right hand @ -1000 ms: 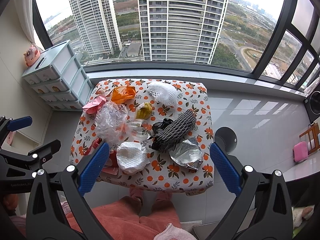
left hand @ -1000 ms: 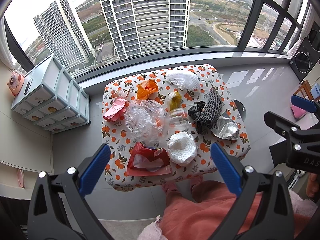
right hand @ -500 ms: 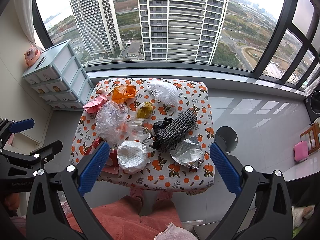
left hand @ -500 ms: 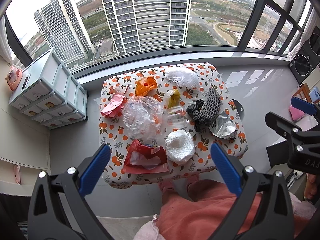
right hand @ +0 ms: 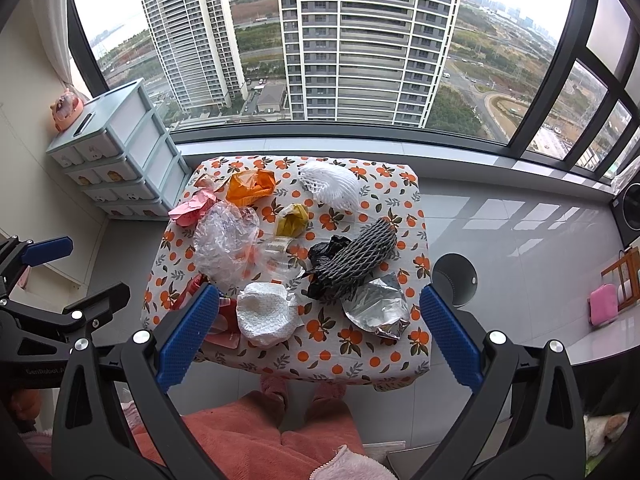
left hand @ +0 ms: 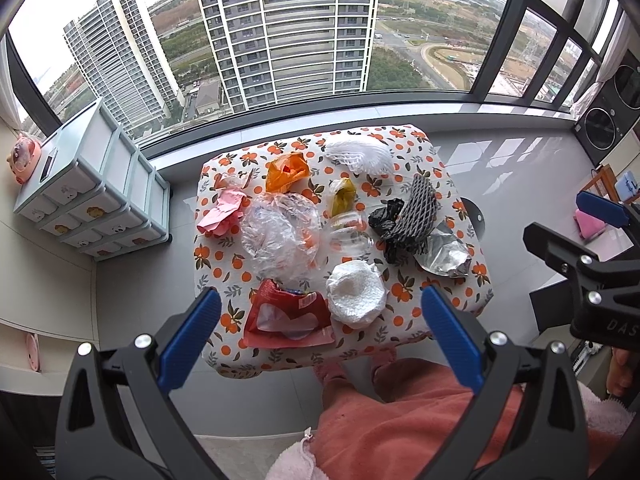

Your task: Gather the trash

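Trash covers a small table with an orange-print cloth (left hand: 408, 140) (right hand: 400, 360). On it lie a red wrapper (left hand: 288, 316), a white foam net (left hand: 354, 294) (right hand: 266, 312), crumpled clear plastic (left hand: 278, 236) (right hand: 224, 240), black foam netting (left hand: 416, 212) (right hand: 356, 256), a silver foil bag (left hand: 444, 252) (right hand: 380, 310), an orange bag (left hand: 286, 170) (right hand: 250, 186), pink paper (left hand: 222, 212) and another white net (left hand: 358, 156) (right hand: 328, 184). My left gripper (left hand: 320, 340) and right gripper (right hand: 318, 340) hover high above the near edge, both open and holding nothing.
A pale blue drawer unit (left hand: 88, 184) (right hand: 120, 152) stands left of the table against the window. A round grey bin (right hand: 454, 278) sits on the floor to the right. A person's pink-trousered legs (left hand: 400, 420) and slippers are at the table's near side. Grey tiled floor surrounds it.
The left wrist view has drifted slightly, the table sitting a touch lower-left in frame. The right view is nearly unchanged. Both grippers stay open.
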The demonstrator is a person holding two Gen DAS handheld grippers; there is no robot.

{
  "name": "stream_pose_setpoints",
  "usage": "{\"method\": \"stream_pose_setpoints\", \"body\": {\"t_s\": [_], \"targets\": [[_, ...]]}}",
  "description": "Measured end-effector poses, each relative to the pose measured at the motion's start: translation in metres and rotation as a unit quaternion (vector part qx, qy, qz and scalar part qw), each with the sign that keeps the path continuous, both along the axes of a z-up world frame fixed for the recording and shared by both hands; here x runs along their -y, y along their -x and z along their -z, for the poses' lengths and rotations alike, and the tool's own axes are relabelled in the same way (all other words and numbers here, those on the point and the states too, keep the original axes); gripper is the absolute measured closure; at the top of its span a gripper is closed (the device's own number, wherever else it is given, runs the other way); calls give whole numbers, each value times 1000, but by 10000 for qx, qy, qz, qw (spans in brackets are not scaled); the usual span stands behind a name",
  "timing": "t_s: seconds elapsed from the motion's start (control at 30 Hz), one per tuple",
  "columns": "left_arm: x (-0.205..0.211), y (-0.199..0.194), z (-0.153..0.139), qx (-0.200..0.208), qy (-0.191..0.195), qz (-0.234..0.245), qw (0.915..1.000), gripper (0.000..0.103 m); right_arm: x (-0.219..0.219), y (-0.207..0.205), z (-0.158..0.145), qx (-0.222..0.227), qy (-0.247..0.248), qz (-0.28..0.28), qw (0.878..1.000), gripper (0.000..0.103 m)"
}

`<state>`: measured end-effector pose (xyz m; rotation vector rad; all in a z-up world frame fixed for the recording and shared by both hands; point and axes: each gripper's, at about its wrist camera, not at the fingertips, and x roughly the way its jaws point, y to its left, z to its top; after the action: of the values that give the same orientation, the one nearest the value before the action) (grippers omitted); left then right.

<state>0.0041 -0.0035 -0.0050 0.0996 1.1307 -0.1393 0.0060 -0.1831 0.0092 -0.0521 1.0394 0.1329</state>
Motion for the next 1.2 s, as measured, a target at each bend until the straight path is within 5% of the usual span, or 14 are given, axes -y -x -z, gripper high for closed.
{"method": "stream_pose_setpoints", "body": {"t_s": [0.8,1.0,1.2], "targets": [[-1,-1,4,-92,65,-16,9999,4,-1,0,1,17,-4,13,10000,6],[-5,-10,23,-158,83,12,9998,4,3,-7,16,-37,109,137,9998,6],[11,-22,71,-274,46,425,9987,4,19,-20,65,-269,223,294,9990,6]]}}
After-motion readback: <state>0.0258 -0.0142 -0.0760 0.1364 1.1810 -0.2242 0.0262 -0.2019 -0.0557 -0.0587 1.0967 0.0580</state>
